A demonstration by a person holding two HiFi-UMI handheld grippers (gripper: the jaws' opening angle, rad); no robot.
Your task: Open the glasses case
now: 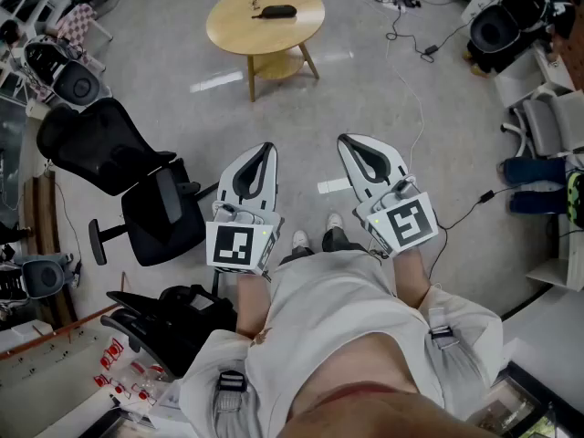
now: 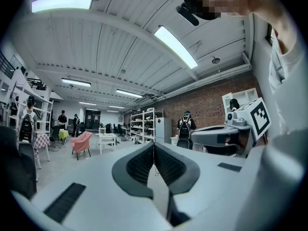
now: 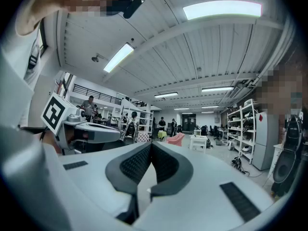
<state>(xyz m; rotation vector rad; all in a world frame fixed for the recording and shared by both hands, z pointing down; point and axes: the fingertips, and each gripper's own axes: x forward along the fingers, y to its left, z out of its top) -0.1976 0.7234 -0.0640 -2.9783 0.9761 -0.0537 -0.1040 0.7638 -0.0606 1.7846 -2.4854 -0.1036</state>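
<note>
Both left tongs (image 1: 266, 148) and right tongs (image 1: 344, 140) are closed and empty; the glasses case (image 1: 276, 11) lies on the round desk (image 1: 228, 30) at twelve o'clock, well apart. Arriving closed, they could shove it off.

Round wooden table (image 1: 239, 27) at the far end of the grey floor (image 1: 365, 108). Black mesh office chair (image 1: 119, 167) at left, cables (image 1: 406, 26) trailing at top right. Pink armchair (image 2: 81, 143), white shelving racks (image 2: 144, 124) and brick wall (image 2: 207, 105) further back.
</note>
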